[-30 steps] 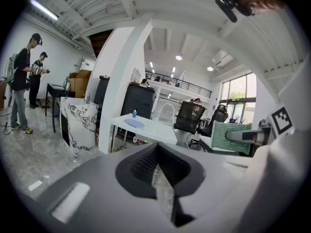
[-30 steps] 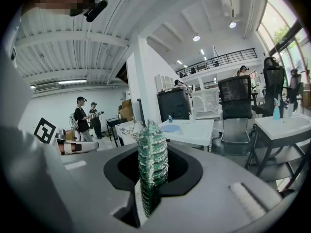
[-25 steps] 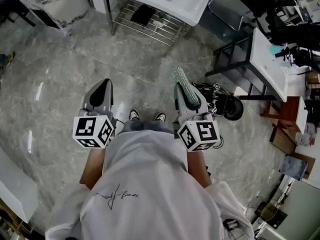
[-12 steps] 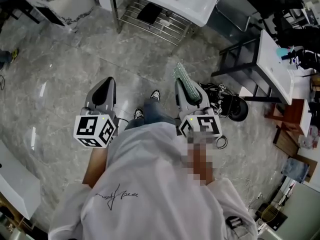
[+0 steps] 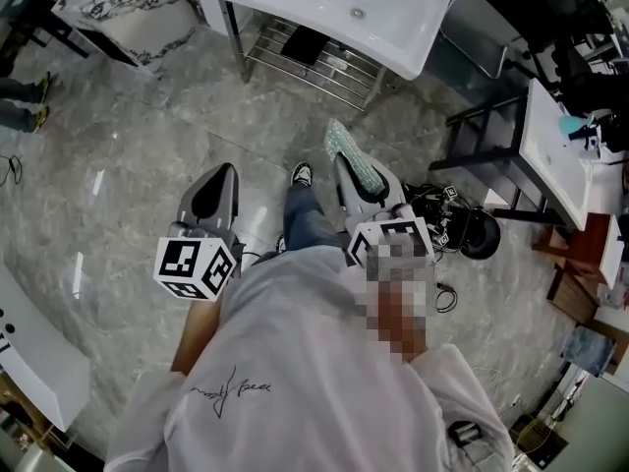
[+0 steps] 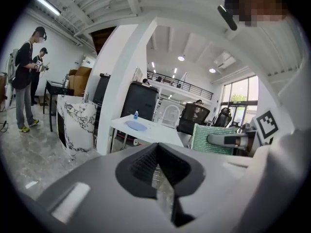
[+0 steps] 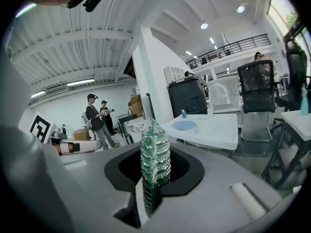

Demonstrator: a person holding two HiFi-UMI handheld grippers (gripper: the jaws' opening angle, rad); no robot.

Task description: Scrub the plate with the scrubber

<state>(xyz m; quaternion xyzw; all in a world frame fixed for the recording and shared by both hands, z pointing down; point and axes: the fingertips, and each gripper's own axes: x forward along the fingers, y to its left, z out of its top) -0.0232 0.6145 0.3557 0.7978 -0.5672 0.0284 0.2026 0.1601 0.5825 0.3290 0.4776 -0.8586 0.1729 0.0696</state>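
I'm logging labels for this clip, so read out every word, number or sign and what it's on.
No text is legible.
Print on the white shirt: a handwritten scrawl, unreadable.
Left marker cube, right marker cube: square patterns, no letters.
Bottle on the white table: label too small.

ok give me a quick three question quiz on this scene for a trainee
1. Multiple choice: what does the right claw grip? A) a cup B) a green scrubber C) nothing
2. True or false: the left claw is shut with nothing in it.
3. Fill in: the blue plate lies on the white ____ ahead, not yet touched by either claw.

Key: 1 B; 2 true; 3 table
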